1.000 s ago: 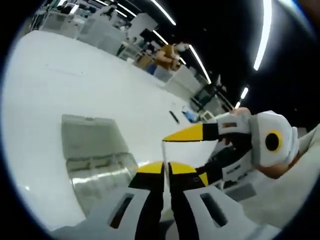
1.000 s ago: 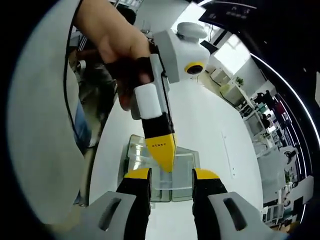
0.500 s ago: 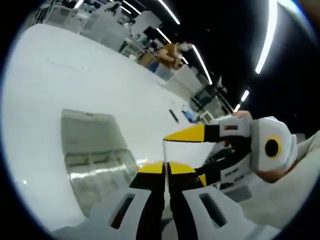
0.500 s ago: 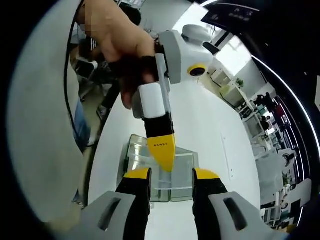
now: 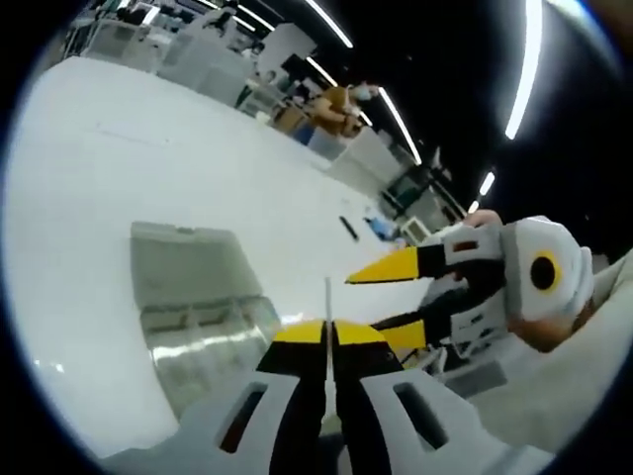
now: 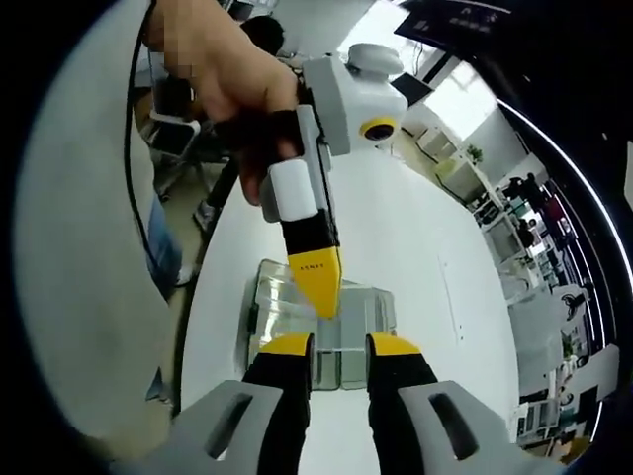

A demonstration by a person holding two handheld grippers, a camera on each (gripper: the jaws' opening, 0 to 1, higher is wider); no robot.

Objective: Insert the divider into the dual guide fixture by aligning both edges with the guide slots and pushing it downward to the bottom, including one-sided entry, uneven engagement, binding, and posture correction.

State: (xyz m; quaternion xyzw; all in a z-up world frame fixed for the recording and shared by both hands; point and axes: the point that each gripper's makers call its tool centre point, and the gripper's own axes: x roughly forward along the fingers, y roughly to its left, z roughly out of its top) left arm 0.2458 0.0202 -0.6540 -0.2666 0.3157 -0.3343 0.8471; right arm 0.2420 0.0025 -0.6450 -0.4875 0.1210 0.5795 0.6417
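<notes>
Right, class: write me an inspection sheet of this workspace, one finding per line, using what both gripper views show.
Surface: white table, mostly bare.
Job's things: clear fixture on the table; thin clear divider seen edge-on, standing up from the left tool's jaws.
Clutter: small dark and blue items far along the table, too small to identify.
Grippers: left tool shut on the divider; right tool partly open, holding nothing.
Cables: a thin dark cable along the person's sleeve.
Surroundings: ceiling strip lights, benches, a person's hand.

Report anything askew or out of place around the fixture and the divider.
Nothing stands out. The clear fixture sits flat on the white table. The left gripper pinches the thin clear divider edge-on above it; the right gripper sits close by, jaws apart. No spill or damage shows.
</notes>
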